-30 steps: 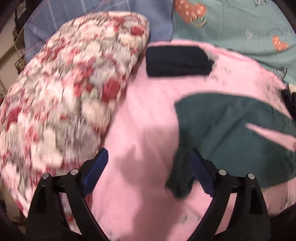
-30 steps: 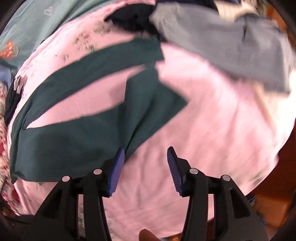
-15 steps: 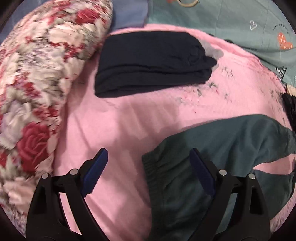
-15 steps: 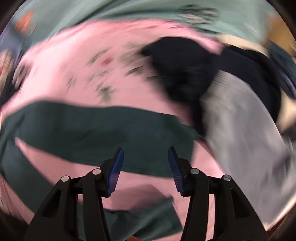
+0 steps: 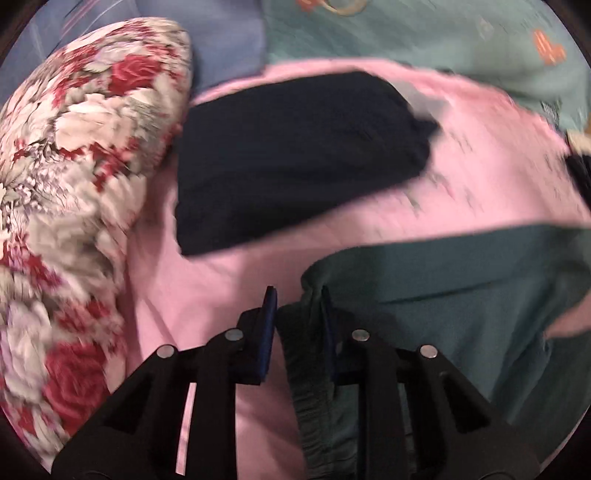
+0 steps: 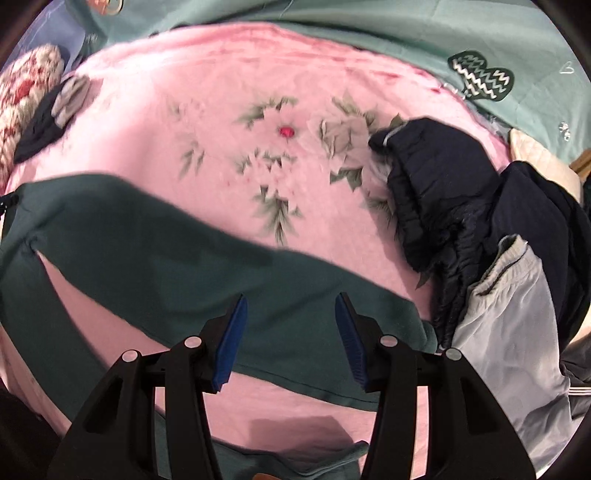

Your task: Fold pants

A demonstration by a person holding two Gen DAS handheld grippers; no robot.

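Dark green pants (image 5: pixel 443 280) lie spread on a pink blanket (image 5: pixel 258 266). My left gripper (image 5: pixel 295 299) is shut on the elastic waistband at its upper corner. In the right wrist view the pants (image 6: pixel 166 251) stretch across with the legs apart, the far leg running to the right. My right gripper (image 6: pixel 290 306) is open just above that far leg near its cuff, with nothing between the jaws.
A folded navy garment (image 5: pixel 295 155) lies beyond the waistband, next to a floral pillow (image 5: pixel 74 192). A heap of navy and grey clothes (image 6: pixel 480 240) sits at the right of the blanket (image 6: pixel 258 92). A teal sheet (image 6: pixel 369 26) lies behind.
My left gripper has closed on the waistband; it was wide open before. My right gripper has swung up along the far leg towards its cuff and stays open.
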